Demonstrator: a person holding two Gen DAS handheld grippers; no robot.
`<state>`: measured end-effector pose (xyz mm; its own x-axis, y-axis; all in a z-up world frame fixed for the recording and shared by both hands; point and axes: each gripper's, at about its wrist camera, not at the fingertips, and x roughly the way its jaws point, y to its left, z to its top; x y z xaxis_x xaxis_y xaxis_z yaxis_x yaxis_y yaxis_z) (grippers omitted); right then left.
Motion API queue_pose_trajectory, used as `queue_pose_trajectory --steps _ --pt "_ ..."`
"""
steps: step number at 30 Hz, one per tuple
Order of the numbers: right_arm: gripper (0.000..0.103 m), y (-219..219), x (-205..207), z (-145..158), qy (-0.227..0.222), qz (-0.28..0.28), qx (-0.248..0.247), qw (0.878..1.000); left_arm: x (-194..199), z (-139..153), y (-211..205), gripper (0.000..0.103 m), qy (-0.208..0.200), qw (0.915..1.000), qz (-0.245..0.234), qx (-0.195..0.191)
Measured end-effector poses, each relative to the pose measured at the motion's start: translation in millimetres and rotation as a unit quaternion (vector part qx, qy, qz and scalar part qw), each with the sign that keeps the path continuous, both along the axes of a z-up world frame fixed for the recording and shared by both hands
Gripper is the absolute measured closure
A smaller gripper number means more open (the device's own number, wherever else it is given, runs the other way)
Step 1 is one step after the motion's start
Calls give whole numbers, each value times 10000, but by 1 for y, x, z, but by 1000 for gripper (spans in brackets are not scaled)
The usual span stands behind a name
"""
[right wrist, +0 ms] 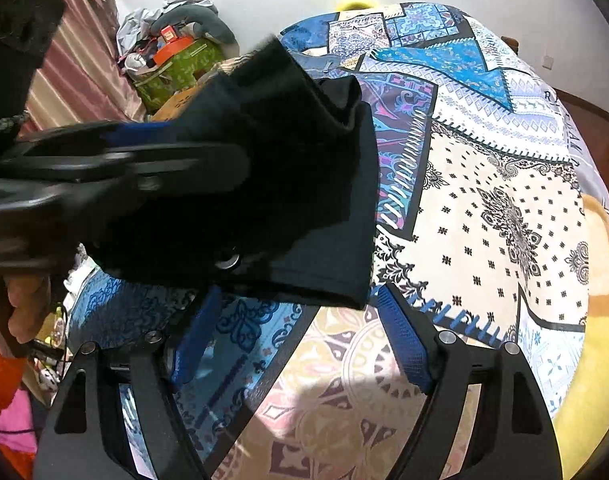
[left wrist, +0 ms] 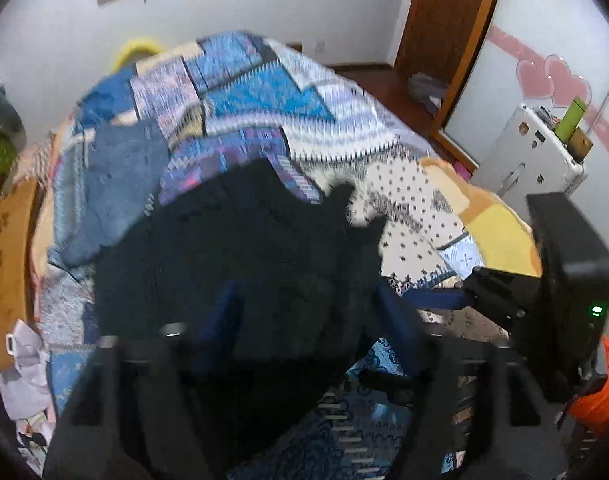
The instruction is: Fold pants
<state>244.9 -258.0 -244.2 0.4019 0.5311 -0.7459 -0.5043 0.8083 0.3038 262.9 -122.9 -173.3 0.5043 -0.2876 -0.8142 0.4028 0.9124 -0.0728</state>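
Pants (right wrist: 288,184), black and partly folded, lie on a patchwork bedspread (right wrist: 504,216) that covers the bed. In the right wrist view they take the left and middle part of the picture, with a folded edge toward the near side and a metal button (right wrist: 228,261) showing close to that edge.

At the far left of this view stands a pink curtain (right wrist: 84,60), and beside it a green box (right wrist: 176,72) with clutter on top, against the white wall. The left gripper (right wrist: 116,160) reaches in from the left, over the pants; it is blurred. A hand (right wrist: 24,312) shows below it, next to an orange sleeve (right wrist: 0,400).

The right gripper (right wrist: 296,340) is at the bottom, its blue pads (right wrist: 404,344) wide apart. The near edge of the pants is between the fingertips, but the pads do not press on it, so it is released.

In the left wrist view the pants (left wrist: 232,256) fill the middle, dark and blurred, with blue jeans (left wrist: 116,192) lying just to their left on the bedspread. The left gripper (left wrist: 304,312) has its fingers spread wide over the black cloth and clamps nothing; it is released too. At the right the right gripper (left wrist: 464,300) comes in from the side. Farther right stand a white appliance (left wrist: 524,160) and a wooden door frame (left wrist: 444,40).
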Motion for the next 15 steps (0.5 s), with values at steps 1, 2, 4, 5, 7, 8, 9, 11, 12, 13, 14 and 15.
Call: queue_pose_trajectory --steps 1,2,4,5,7,8,9,11,12,13,14,15 --pt "25 0 -1 1 4 -7 6 10000 -4 4 2 18 -130 9999 18 11" --pt "25 0 -3 1 8 -7 22 10000 -9 13 6 13 -309 9995 54 40" --pt "25 -1 -6 2 36 6 74 10000 -10 27 13 6 -557 9983 157 61" --pt "25 -1 -8 3 50 8 97 9999 -9 34 19 2 -704 9972 251 71" --pt "25 1 -11 4 73 12 140 9999 0 40 31 0 -882 9951 419 162" --pt "25 2 -14 6 86 26 174 9998 8 42 39 0 -957 9935 549 277" --pt "25 3 -16 8 94 36 212 9997 18 41 47 0 -996 9917 700 406" --pt "25 5 -19 9 117 48 263 9996 42 36 65 0 -963 9884 1000 610" --pt "25 7 -21 10 125 51 285 9995 51 33 73 0 -902 9874 1117 667" --pt "25 9 -21 11 134 57 291 9995 66 28 84 0 -802 9865 1235 718" --pt "25 11 -22 11 138 73 284 9995 79 22 93 0 -699 9857 1333 753" --pt "25 13 -23 11 137 86 274 9995 92 15 101 0 -603 9850 1422 772"
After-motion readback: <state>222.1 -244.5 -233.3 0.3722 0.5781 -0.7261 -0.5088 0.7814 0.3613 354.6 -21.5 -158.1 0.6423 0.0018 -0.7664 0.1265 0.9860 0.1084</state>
